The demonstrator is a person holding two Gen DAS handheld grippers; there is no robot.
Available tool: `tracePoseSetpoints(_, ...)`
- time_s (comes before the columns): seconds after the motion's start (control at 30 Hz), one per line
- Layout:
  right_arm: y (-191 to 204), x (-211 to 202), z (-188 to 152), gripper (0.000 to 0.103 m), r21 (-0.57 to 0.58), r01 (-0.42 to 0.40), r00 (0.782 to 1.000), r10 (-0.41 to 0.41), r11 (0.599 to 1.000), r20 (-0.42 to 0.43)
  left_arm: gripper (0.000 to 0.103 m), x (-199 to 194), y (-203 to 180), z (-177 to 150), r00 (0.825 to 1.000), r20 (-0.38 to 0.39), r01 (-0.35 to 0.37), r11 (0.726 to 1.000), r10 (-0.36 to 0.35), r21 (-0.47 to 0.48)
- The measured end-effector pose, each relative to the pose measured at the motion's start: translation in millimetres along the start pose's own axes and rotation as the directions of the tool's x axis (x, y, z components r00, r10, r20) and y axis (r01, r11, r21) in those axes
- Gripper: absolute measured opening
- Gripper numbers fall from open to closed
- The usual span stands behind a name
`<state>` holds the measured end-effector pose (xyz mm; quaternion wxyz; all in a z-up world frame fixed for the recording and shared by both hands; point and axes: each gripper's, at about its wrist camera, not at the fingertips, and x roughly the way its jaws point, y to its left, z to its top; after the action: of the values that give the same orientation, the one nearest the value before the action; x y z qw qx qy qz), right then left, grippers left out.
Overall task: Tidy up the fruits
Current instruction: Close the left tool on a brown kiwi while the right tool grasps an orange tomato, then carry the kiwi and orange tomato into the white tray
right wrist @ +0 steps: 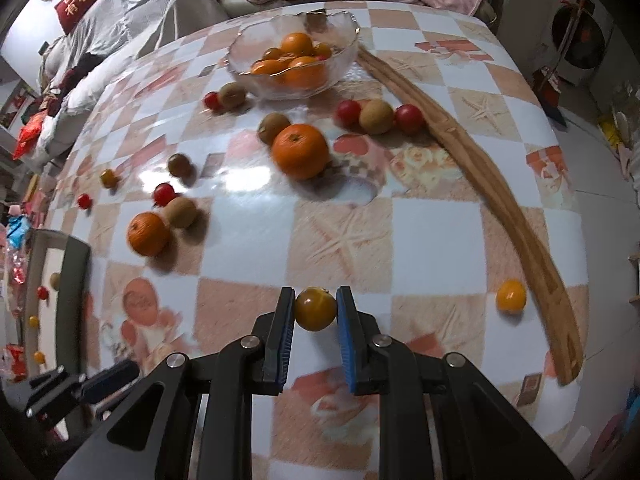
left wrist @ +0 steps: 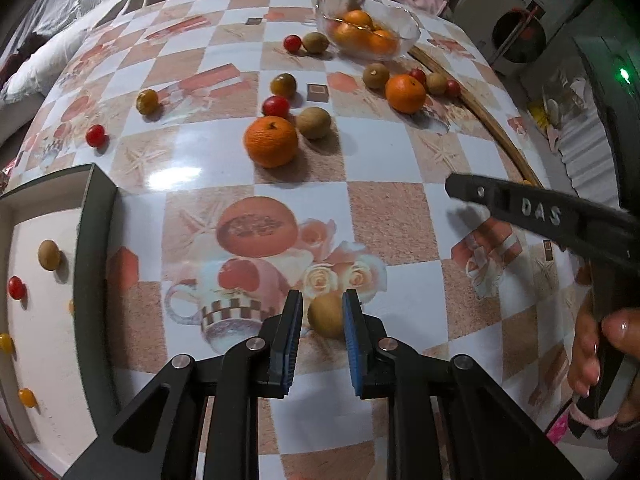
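left wrist view, from left to right: white tray with a dark rim at the left edge, holding a brown round fruit, a red cherry tomato and small yellow tomatoes. checkered counter next, dotted with loose fruit. big orange near the middle, touching a brown fruit and a red tomato. low in the middle, left gripper pinching a small brown fruit between its blue pads. farther back and to the right, glass bowl with oranges inside. at the far right, a hand on a black handle.

right wrist view, from left to right: same tray at the left edge. orange beside a brown fruit. glass bowl at the back, full of oranges. low in the middle, right gripper pinching a dark yellow tomato, pads tight on both sides. to the right, a yellow tomato lying alone, just beside a long curved wooden strip.
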<state>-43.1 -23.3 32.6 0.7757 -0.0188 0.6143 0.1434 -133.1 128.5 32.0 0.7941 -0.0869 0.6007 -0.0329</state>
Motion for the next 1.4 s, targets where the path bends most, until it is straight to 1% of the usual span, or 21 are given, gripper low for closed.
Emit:
tracePoseSetpoints(0.13,10,-5,-8,0.023,-0.011,-0.01,1.0,0.01,1.0,-0.007,0.022,-2,0,-5,1.0,-0.006,0.007,1.0,-0.007,0.001)
tracePoseSetpoints(0.27,12,-6,-14,0.023,-0.008,-0.006,1.0,0.005,1.0,-0.021,0.023,2,-2,-7,1.0,0.007,-0.024,1.0,0.024,0.02)
tracePoseSetpoints(0.33,12,-7,-16,0.023,-0.004,-0.003,1.0,0.003,1.0,-0.02,0.029,6,-2,-7,1.0,0.0,-0.018,0.999,0.018,0.027)
tracePoseSetpoints(0.37,11,-7,-16,0.023,-0.005,-0.004,1.0,0.004,1.0,-0.02,0.038,10,-4,-6,1.0,-0.004,-0.03,0.999,0.031,0.037)
tracePoseSetpoints(0.4,11,-8,-17,0.023,-0.002,-0.004,1.0,0.004,1.0,-0.018,0.044,12,-4,-7,0.999,-0.005,-0.038,0.998,0.038,0.044)
tracePoseSetpoints(0.57,9,-11,-21,0.023,0.014,-0.006,1.0,0.006,1.0,-0.016,0.043,20,-5,-7,0.999,-0.01,-0.053,0.997,0.053,0.048)
tracePoseSetpoints(0.63,8,-12,-22,0.023,0.018,-0.008,1.0,0.008,1.0,-0.018,0.035,20,-7,-9,0.998,0.001,-0.07,0.996,0.07,0.055)
tracePoseSetpoints(0.67,8,-12,-23,0.023,0.02,-0.008,1.0,0.008,1.0,-0.018,0.026,21,-9,-9,0.997,0.001,-0.072,0.995,0.072,0.062)
tracePoseSetpoints(0.7,8,-12,-23,0.023,0.021,-0.008,1.0,0.008,1.0,-0.019,0.026,21,-9,-9,0.998,0.0,-0.066,0.996,0.066,0.064)
tracePoseSetpoints(0.77,7,-12,-25,0.023,0.026,-0.011,1.0,0.011,1.0,-0.023,0.026,19,-8,-10,1.0,-0.009,-0.026,0.998,0.026,0.059)
tracePoseSetpoints(0.97,16,-18,-26,0.023,0.002,-0.02,1.0,0.02,1.0,-0.023,0.026,3,-1,-11,1.0,0.001,0.006,1.0,-0.006,0.03)
tracePoseSetpoints(1.23,47,-24,-27,0.023,-0.054,-0.053,0.998,0.051,0.997,-0.028,0.026,-32,25,-6,0.998,0.057,0.0,1.0,0.001,-0.021)
tracePoseSetpoints(1.4,72,-26,-26,0.023,-0.094,-0.077,0.997,0.074,0.993,-0.03,0.026,-54,51,-9,0.995,0.095,-0.011,0.998,0.017,-0.059)
